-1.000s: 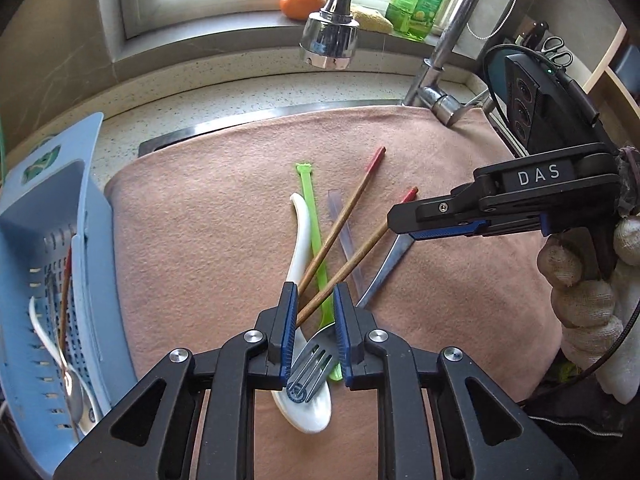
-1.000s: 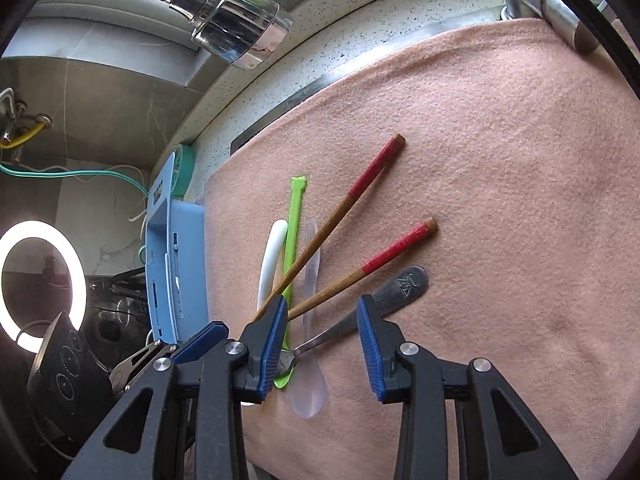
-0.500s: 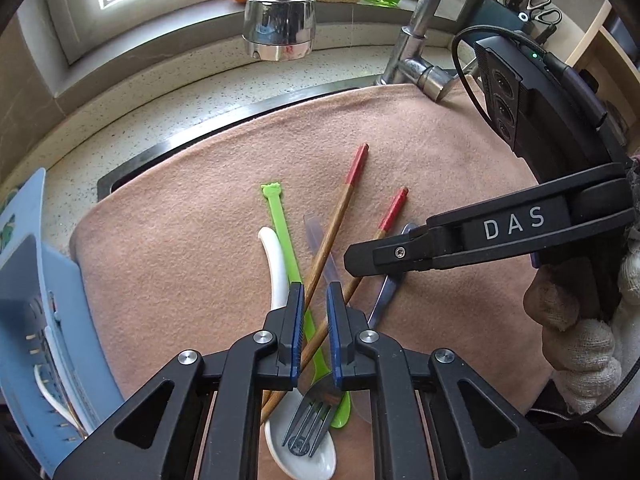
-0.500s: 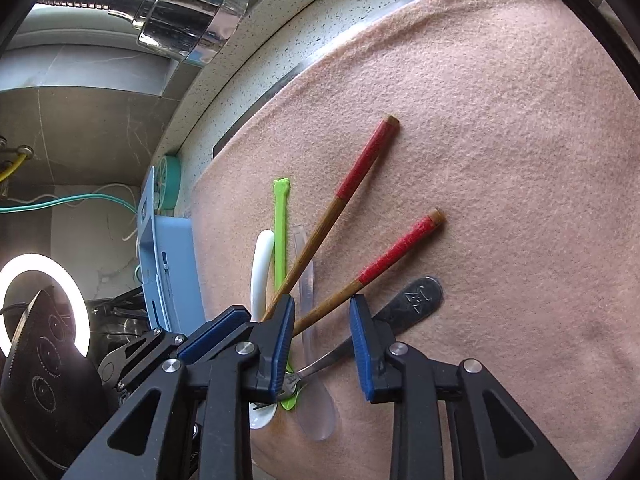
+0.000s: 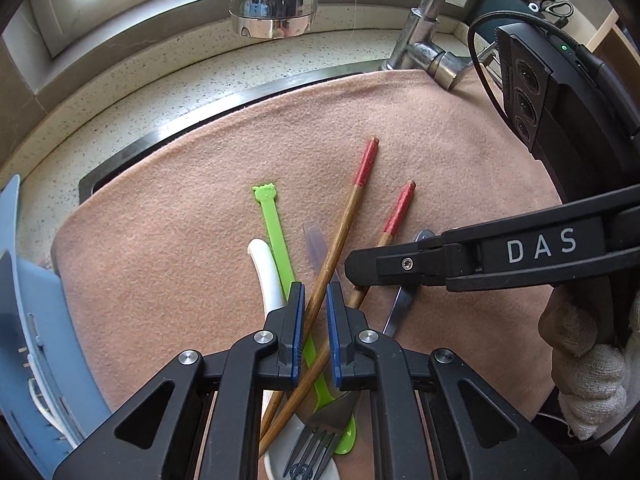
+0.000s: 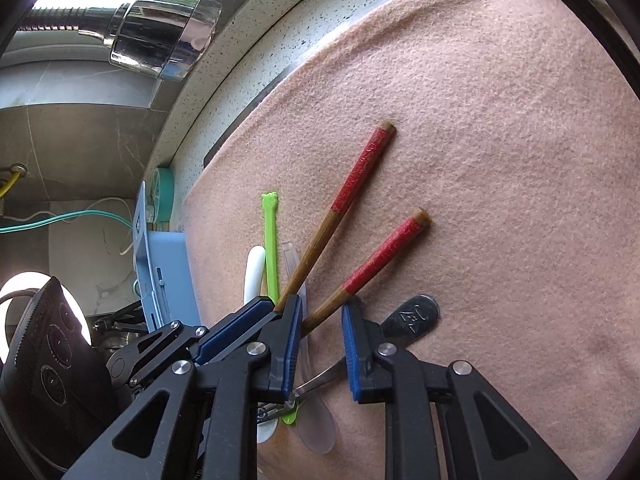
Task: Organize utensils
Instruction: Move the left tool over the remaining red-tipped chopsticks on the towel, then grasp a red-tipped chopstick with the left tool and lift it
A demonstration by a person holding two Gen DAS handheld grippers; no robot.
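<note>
Where grippers meet, two chopsticks [image 5: 348, 216].

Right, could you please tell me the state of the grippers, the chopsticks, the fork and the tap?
Left gripper: shut on left chopstick.
Right gripper: open, jaws have just been closing, with right chopstick between them.
Fork: lying on cloth.
Tap: no water running.
</note>
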